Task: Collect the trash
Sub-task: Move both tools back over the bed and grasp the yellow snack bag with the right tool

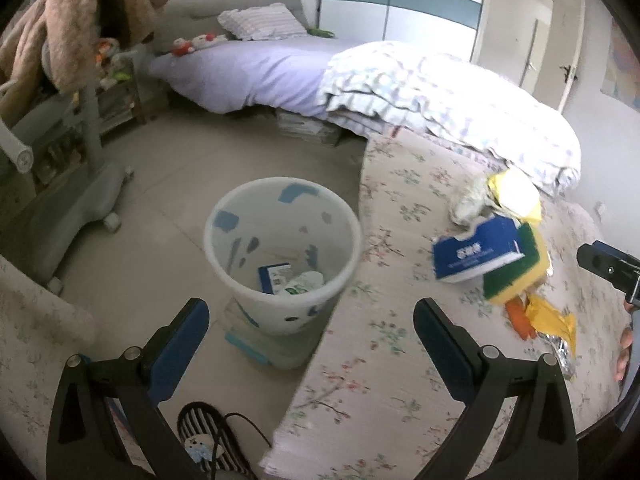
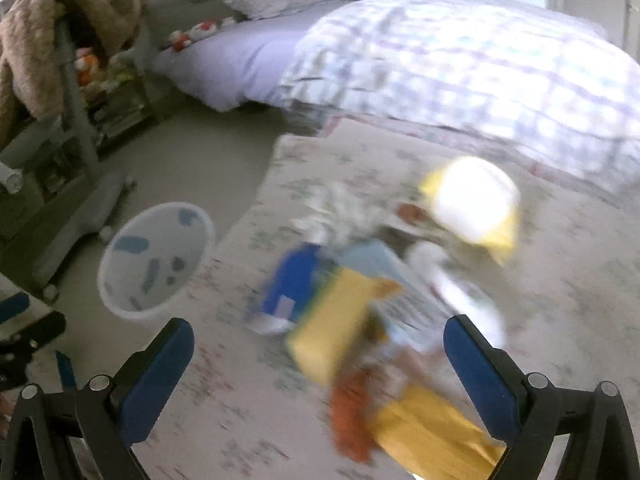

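The right gripper (image 2: 318, 364) hangs over the trash pile (image 2: 360, 320) on the floral bed (image 2: 240, 420), jaws wide apart and empty; the pile lies just ahead between them, running away from the bed's near edge. It is crinkly foil wrappers, a yellow sponge, a blue carton. The left gripper (image 1: 312, 340), also spread and empty, faces the white plastic bin (image 1: 280, 240) on the floor beside the bed's edge.
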Demonstrator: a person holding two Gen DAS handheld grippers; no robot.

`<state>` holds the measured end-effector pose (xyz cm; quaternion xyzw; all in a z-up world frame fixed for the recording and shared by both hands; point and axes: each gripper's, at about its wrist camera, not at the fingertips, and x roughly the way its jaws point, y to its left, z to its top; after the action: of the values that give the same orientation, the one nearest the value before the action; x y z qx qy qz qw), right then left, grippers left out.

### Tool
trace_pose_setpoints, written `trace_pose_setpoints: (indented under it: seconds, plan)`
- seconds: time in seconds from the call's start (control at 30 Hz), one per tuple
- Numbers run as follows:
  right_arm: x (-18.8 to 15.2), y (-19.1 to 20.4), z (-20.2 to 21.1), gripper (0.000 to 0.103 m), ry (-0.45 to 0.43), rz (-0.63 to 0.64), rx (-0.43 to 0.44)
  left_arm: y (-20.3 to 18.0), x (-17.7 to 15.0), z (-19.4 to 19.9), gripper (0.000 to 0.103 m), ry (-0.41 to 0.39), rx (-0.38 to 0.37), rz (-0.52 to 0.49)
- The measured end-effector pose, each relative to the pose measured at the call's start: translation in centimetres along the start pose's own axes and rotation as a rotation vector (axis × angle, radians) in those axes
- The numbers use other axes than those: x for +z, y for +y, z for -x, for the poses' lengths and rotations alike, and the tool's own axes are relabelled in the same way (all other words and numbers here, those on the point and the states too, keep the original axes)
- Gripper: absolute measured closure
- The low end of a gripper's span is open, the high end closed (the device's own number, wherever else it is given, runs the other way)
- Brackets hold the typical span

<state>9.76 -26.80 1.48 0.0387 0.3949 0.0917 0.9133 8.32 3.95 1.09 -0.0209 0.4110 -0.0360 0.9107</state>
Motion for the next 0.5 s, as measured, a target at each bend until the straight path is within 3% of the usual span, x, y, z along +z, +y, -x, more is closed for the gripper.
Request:
trace_pose_setpoints:
  seconds: [0.17,0.3,0.5]
  plan:
    - [-2.3,-3.2,0.4,0.001,0.010,-0.056,-0.052,-1.8,-0.4,-0.2,0.000,0.014,-0.037,-0.008]
    - [-4.6,-5.3,-1.2,0.001,0.098,-0.120,-0.069,-3.3,-0.9,-0.9,0.000,0.033,-0.066,-0.010]
    - [-6.8,-6.1,-3.5,0.001,0.207,-0.069,-0.076,-4.6,-1.9,-3.0,0.000,0.092,-0.076,-0.038]
